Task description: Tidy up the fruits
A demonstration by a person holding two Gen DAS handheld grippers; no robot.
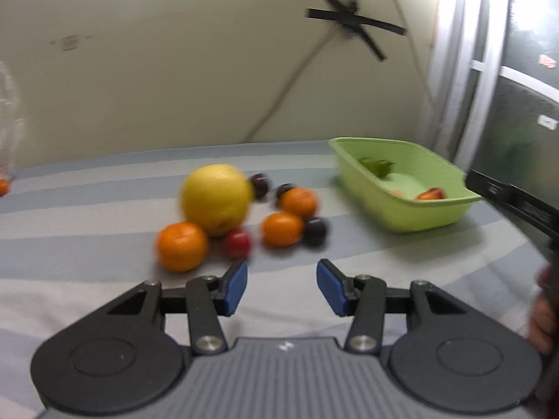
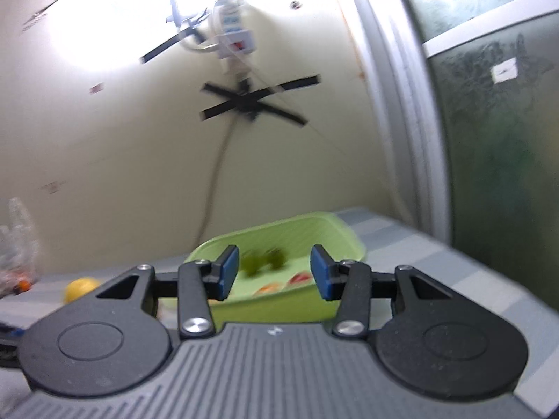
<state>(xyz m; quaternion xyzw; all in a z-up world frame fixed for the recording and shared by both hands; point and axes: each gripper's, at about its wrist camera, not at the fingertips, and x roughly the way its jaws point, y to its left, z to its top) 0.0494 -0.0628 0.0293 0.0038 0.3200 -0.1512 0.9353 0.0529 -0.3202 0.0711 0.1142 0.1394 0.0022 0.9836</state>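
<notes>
In the left wrist view a pile of fruit lies on the striped cloth: a big yellow citrus (image 1: 215,202), three oranges (image 1: 181,246), (image 1: 282,228), (image 1: 299,202), a red plum (image 1: 238,242) and dark plums (image 1: 314,231). A green basket (image 1: 412,209) stands to the right and holds green fruit (image 1: 377,167) and a red one (image 1: 431,194). My left gripper (image 1: 282,288) is open and empty, just short of the pile. My right gripper (image 2: 275,272) is open and empty, raised in front of the green basket (image 2: 279,305), with green fruit (image 2: 263,260) inside. The yellow citrus (image 2: 79,288) shows at the left.
A clear plastic bag (image 2: 17,244) with small orange fruit lies at the far left. A small orange (image 1: 2,186) sits at the cloth's left edge. The wall with taped cables is behind. A frosted glass door (image 2: 496,139) stands on the right.
</notes>
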